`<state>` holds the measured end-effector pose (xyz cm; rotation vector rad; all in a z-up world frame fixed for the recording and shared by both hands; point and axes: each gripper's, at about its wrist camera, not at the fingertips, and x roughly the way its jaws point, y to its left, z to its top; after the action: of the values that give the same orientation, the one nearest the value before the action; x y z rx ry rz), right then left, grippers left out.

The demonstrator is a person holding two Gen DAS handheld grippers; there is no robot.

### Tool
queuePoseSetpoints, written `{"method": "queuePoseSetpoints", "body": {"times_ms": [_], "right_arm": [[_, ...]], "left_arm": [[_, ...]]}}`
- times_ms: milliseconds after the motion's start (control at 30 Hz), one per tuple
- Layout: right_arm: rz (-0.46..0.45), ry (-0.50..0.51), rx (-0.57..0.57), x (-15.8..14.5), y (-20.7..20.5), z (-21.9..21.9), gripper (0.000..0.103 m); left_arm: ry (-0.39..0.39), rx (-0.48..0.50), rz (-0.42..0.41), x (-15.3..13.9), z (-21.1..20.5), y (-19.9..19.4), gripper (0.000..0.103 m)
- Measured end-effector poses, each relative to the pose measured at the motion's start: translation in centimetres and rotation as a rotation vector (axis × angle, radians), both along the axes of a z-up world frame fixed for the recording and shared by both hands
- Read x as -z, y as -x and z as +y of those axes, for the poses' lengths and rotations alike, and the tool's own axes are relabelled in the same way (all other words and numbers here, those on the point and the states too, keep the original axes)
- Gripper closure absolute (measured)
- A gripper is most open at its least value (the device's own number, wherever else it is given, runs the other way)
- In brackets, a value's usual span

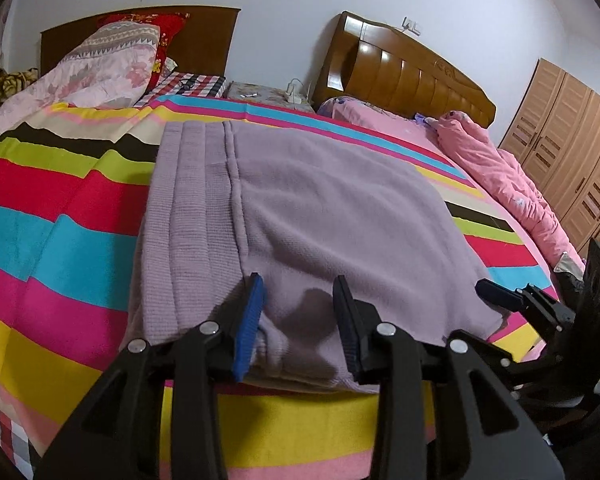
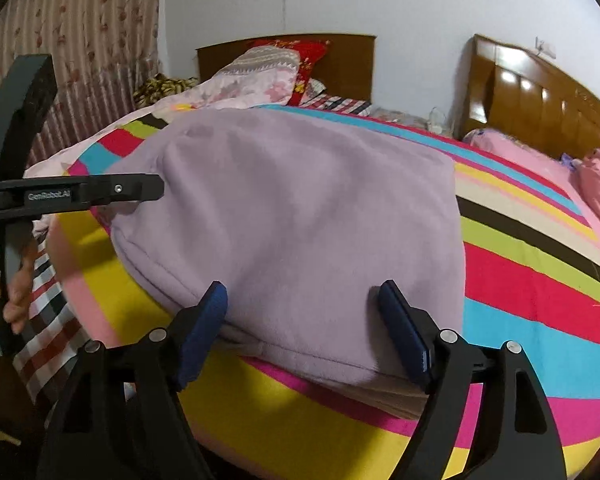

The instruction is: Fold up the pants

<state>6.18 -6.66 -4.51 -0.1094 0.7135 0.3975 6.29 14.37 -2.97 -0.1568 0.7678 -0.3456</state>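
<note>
pants (image 1: 320,208) folded on striped sheet (image 1: 60,216)

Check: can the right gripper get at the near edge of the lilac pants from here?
Probably yes. The right gripper stands open over the near edge of the lilac pants on the striped bedsheet, nothing between. The left gripper works farther along.

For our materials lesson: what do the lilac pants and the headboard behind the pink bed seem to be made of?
Lilac pants: probably soft fleece or knit, matte and fuzzy, with a ribbed waistband.
Headboard: apparently varnished wood, its brown curved panels showing bright glossy reflections.
</note>
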Motion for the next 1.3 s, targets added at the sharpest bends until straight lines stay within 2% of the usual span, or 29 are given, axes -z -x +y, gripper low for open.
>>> {"method": "queuePoseSetpoints", "body": {"times_ms": [100, 167, 233, 300, 367, 433, 467, 533, 600, 667, 733, 800, 867, 900, 933, 1000, 1033, 1100, 1167, 1200, 1233, 1267, 1300], "right_arm": [[0.010, -0.055, -0.041, -1.2, -0.8, -1.1, 0.026], [-0.020, -0.084, -0.040, -2.4, -0.8, -2.1, 0.026], [-0.046, -0.083, -0.036, -3.7, -2.6, -2.9, 0.025], [-0.054, -0.109, -0.061, -4.6, -4.8, -4.0, 0.017], [-0.022, -0.168, -0.099, -5.1, -7.8, -5.1, 0.016], [-0.003, -0.202, -0.091, -5.3, -10.2, -5.9, 0.016], [0.008, -0.229, -0.094, -5.4, -11.7, -6.5, 0.016], [0.020, -0.272, -0.115, -5.5, -13.4, -6.7, 0.016], [0.057, -0.308, -0.143, -5.3, -15.4, -7.0, 0.015], [0.108, -0.333, -0.163, -4.9, -17.0, -6.8, 0.015], [0.190, -0.387, -0.200, -4.2, -18.6, -6.6, 0.015], [0.284, -0.411, -0.214, -2.8, -20.4, -6.4, 0.012], [0.295, -0.344, -0.155, -1.7, -22.0, -6.7, 0.012], [0.270, -0.275, -0.084, -1.3, -23.1, -7.3, 0.012], [0.255, -0.259, -0.043, -1.2, -23.6, -7.9, 0.012], [0.252, -0.326, -0.025, -2.3, -23.5, -9.1, 0.013], [0.245, -0.350, -0.045, -2.8, -23.0, -9.0, 0.012], [0.238, -0.400, -0.165, -3.8, -20.6, -7.7, 0.012], [0.257, -0.386, -0.283, -3.5, -18.2, -5.9, 0.009], [0.275, -0.347, -0.332, -2.7, -17.7, -5.2, 0.009], [0.292, -0.305, -0.321, -1.9, -17.7, -4.9, 0.009], [0.316, -0.254, -0.232, -0.7, -18.7, -5.5, 0.009], [0.316, -0.246, -0.151, -0.4, -19.5, -6.3, 0.012]], "left_arm": [[-0.025, 0.001, 0.003, -0.1, -0.4, 0.0, 0.066], [-0.032, 0.016, 0.001, -0.2, -0.9, 0.1, 0.056], [-0.047, 0.037, -0.005, -0.5, -1.6, 0.3, 0.037], [-0.078, 0.057, -0.018, -0.7, -2.6, 0.7, 0.021], [-0.105, 0.051, -0.013, -1.0, -3.3, 1.1, 0.014], [-0.033, 0.027, 0.010, -3.0, -2.8, 1.0, 0.013], [0.000, 0.032, -0.005, -4.1, -2.5, 0.8, 0.012], [0.029, 0.021, -0.094, -7.6, -2.1, -0.4, 0.002], [0.041, 0.042, -0.109, -9.2, -2.5, -3.0, 0.002], [0.060, 0.073, -0.058, -8.8, -3.2, -6.3, 0.002], [0.017, 0.078, 0.019, -6.9, -4.5, -9.9, 0.002], [-0.008, 0.086, 0.071, -4.6, -5.2, -11.4, 0.002], [-0.005, 0.060, 0.107, -2.0, -5.0, -11.5, 0.002], [0.003, 0.065, 0.090, -1.2, -4.6, -11.2, 0.002], [0.015, 0.077, 0.054, -0.7, -4.2, -10.6, 0.002], [0.054, 0.072, 0.029, -0.6, -3.4, -10.0, 0.002], [0.062, 0.069, 0.032, -0.6, -3.2, -10.0, 0.002], [0.079, 0.073, 0.032, -0.6, -3.0, -10.2, 0.002], [0.103, 0.073, 0.026, -0.5, -2.7, -10.4, 0.002], [0.111, 0.075, 0.024, -0.5, -2.5, -10.6, 0.002], [0.123, 0.078, 0.023, -0.4, -2.4, -10.7, 0.002], [0.130, 0.081, 0.024, -0.5, -2.4, -10.7, 0.002], [0.137, 0.083, 0.023, -0.5, -2.4, -10.7, 0.002]]}}
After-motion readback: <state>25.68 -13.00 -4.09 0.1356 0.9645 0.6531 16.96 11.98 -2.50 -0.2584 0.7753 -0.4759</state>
